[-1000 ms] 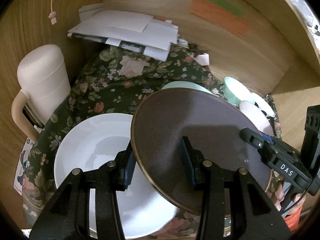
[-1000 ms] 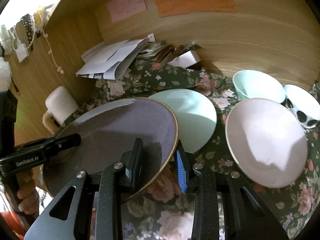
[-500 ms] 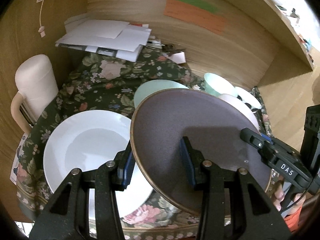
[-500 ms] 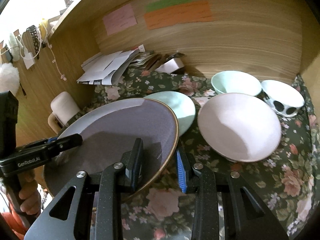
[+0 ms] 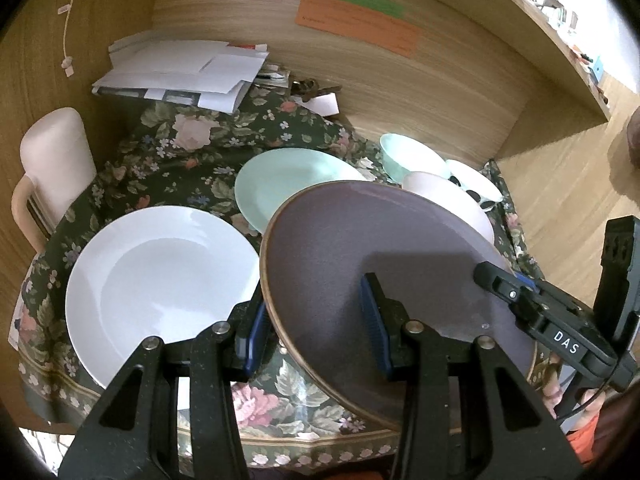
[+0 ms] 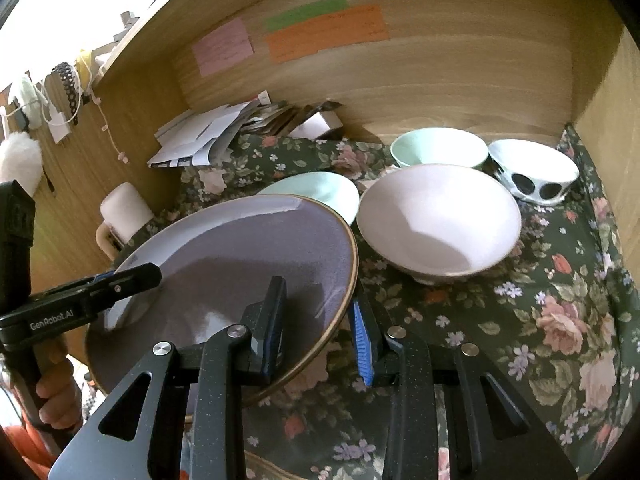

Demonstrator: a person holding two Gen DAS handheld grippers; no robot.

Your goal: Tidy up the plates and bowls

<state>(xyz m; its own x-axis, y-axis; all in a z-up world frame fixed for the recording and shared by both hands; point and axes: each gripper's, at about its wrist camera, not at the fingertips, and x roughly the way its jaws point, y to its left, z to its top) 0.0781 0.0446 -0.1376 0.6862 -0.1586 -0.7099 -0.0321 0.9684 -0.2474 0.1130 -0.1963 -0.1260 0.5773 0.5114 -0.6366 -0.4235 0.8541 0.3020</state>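
Purple-grey, gold-rimmed plate [image 5: 360,264] hangs tilted above the floral cloth [image 6: 540,320] near its front edge, its rim pinched on one side by the left gripper [image 5: 316,320] and on the other by the right gripper [image 6: 316,320], between the white plate [image 5: 160,276] and the pink bowl [image 6: 436,216]

The right gripper [image 6: 318,320] clamps the gold-edged rim of a grey plate [image 6: 256,248], held tilted above the floral cloth [image 6: 560,320], while the left gripper [image 6: 132,280] grips its far edge. Beyond lie a mint plate [image 6: 320,192], a pale pink bowl [image 6: 436,216], a mint bowl [image 6: 440,146] and a black-spotted white bowl [image 6: 536,172].
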